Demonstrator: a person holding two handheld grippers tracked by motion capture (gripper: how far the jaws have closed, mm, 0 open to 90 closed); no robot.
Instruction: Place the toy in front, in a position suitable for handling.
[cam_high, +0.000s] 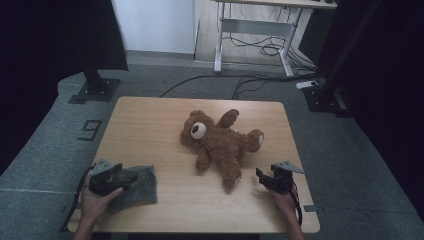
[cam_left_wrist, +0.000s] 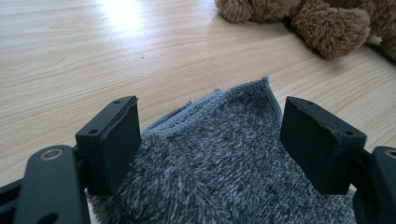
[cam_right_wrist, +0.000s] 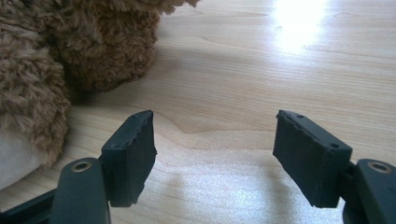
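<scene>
A brown teddy bear (cam_high: 220, 142) lies on its back in the middle of the wooden table (cam_high: 150, 125), one leg (cam_right_wrist: 42, 70) reaching toward the front right. A folded grey fuzzy cloth (cam_high: 140, 185) lies at the front left. My left gripper (cam_high: 127, 176) hovers low over that cloth, open; in the left gripper view the cloth (cam_left_wrist: 219, 163) spreads between and under its jaws, which stand apart from it. My right gripper (cam_high: 260, 177) rests at the front right, open, with bare wood between its jaws and the bear's foot just to its left.
The table's front edge runs just under both hands. Beyond the table are a grey carpeted floor, a white desk frame (cam_high: 250, 30) with cables, and dark stands (cam_high: 97, 75) at both back corners.
</scene>
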